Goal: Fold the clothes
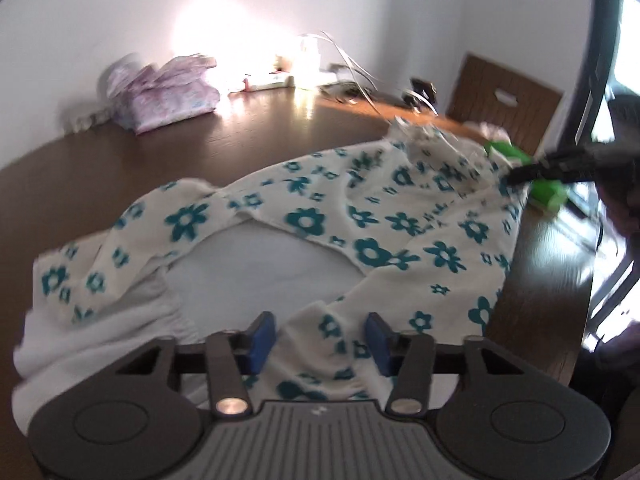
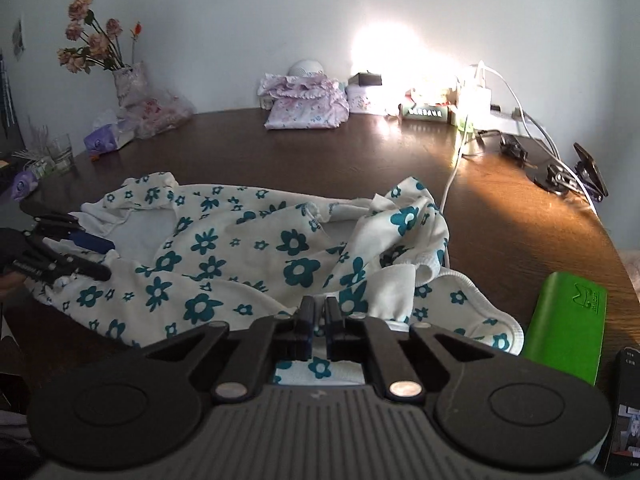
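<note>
A white garment with teal flowers [image 1: 360, 216] lies crumpled across the dark wooden table [image 1: 240, 136]; it also shows in the right wrist view [image 2: 248, 252]. My left gripper [image 1: 318, 338] is open, its blue pads on either side of a fold at the garment's near edge. It also shows at the left of the right wrist view [image 2: 94, 258]. My right gripper [image 2: 319, 320] is shut on the garment's edge near a bunched white-cuffed part [image 2: 404, 240]. It appears at the far right of the left wrist view [image 1: 516, 178].
A folded pink garment [image 2: 306, 106] lies at the back of the table. A vase of dried flowers [image 2: 128, 76], a tissue pack [image 2: 102, 142] and glasses stand back left. Cables and clips [image 2: 560, 172] lie back right. A green case [image 2: 568, 328] sits right, near the table's edge.
</note>
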A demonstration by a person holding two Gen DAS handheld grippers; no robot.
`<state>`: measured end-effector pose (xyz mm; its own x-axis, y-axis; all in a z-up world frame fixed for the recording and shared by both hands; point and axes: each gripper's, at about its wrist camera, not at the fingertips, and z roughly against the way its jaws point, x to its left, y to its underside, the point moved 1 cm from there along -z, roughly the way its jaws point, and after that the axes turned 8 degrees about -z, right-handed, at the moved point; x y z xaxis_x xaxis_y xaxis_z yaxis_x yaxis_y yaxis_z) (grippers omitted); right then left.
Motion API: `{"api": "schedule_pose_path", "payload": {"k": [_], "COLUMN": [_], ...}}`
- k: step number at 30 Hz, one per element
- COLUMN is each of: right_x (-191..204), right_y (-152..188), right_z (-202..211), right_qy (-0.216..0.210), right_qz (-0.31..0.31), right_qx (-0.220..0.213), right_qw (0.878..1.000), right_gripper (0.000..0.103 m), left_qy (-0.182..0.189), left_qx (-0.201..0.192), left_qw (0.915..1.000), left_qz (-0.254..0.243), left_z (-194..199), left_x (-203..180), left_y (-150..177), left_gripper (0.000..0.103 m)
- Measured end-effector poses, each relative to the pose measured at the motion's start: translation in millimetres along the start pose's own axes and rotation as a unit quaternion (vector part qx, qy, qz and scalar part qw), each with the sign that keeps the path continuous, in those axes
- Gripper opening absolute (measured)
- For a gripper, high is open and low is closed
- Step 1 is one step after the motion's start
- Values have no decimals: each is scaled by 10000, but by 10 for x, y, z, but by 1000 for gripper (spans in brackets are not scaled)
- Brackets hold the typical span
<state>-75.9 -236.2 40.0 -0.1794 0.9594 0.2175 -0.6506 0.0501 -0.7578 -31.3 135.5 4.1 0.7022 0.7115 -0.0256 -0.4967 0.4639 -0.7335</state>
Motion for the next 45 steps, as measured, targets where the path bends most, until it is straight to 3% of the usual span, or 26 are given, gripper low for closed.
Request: {"api": "schedule_pose_path", "payload": {"k": [4,6,13,14,17,22,23,25,26,32,36,39,41,43,45], "right_x": [-28,-31,-6,-1,-5,50,85,134,156,330,416,478,468,402,271], "right_y": [14,22,1,-4,-23,-20,-21,-52,-70,-146,-194,-211,-187,-144,-107], "right_z": [2,-16,-116,-125,-147,2,63,74,50,-210,-128,-165,-237,-127,68], "right_qy": [-114,-178,-352,-374,-327,-379,-472,-516,-494,-209,-792,-1177,-768,-403,-306], "right_qz": [68,124,195,185,141,401,514,682,762,1329,1403,1463,1502,1596,1442], "right_qx": [-94,-118,-125,-132,-107,-128,-188,-168,-122,35,54,234,458,427,301], "right_qw": [9999,9997,9991,9990,9993,9984,9974,9962,9958,9909,9869,9819,9846,9854,9886], "right_gripper": [18,31,34,33,8,3,5,28,52,53,60,67,67,67,67], "left_qy": [180,166,297,332,386,291,302,331,302,366,222,172,58,-57,26], "left_qx": [-83,-44,-228,-282,-370,-289,-330,-431,-438,-266,-78,-285,-458,-584,-728], "left_qw": [9994,9997,9991,9988,9980,9979,9975,9971,9972,9988,9997,9991,9987,9983,9973], "left_qz": [276,201,-190,-232,-338,-500,-543,-539,-525,-168,120,262,195,20,-87], "left_z": [75,116,295,332,425,553,608,737,793,833,751,842,916,946,909], "left_x": [48,-2,-209,-236,-314,-581,-654,-766,-809,-1041,-1032,-942,-949,-1002,-1054], "left_y": [-13,-47,-175,-189,-220,-137,-109,-50,-13,361,601,610,532,433,345], "left_gripper": [14,10,4,4,4,3,3,3,3,1,1,3,7,21,34]}}
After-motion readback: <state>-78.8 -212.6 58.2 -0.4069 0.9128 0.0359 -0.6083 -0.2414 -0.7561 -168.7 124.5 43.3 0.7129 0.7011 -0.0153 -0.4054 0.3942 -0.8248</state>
